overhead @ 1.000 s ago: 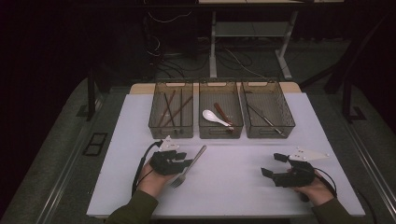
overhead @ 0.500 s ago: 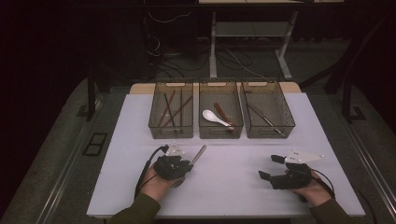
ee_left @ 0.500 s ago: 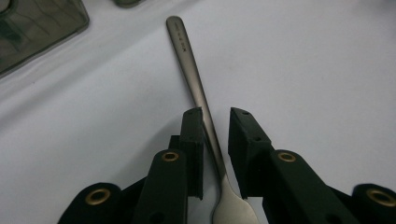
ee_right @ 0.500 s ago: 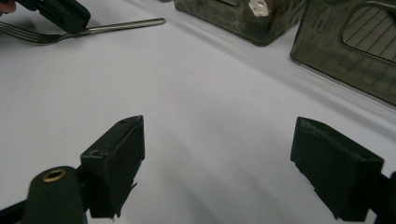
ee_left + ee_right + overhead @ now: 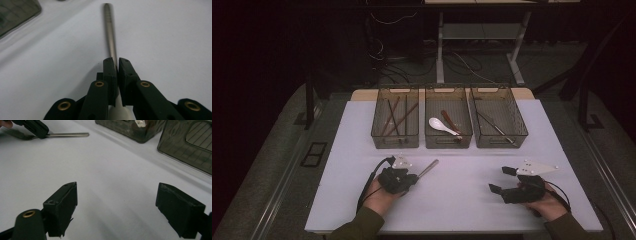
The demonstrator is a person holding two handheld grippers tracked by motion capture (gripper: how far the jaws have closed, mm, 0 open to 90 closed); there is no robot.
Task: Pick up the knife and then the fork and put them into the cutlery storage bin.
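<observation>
My left gripper (image 5: 413, 178) is low over the white table (image 5: 462, 205) at the near left, shut on a slim metal utensil (image 5: 429, 168). Its handle points away toward the bins. In the left gripper view the jaws (image 5: 117, 60) pinch the steel handle (image 5: 110, 32), which runs straight ahead just above the tabletop. My right gripper (image 5: 500, 179) rests at the near right, open and holding nothing. In the right gripper view its two black pads (image 5: 63, 205) stand wide apart over bare table, and the left gripper (image 5: 37, 128) with the utensil (image 5: 67, 135) shows at the top left.
Three dark see-through bins stand in a row at the back. The left bin (image 5: 394, 141) holds brown chopsticks, the middle bin (image 5: 448, 142) a white spoon (image 5: 439, 125) and a brown one, the right bin (image 5: 500, 142) metal utensils. A person's hands hold both grippers.
The left gripper has drawn slightly toward the near edge with the utensil held. The right gripper has shifted a little to the left, still open.
</observation>
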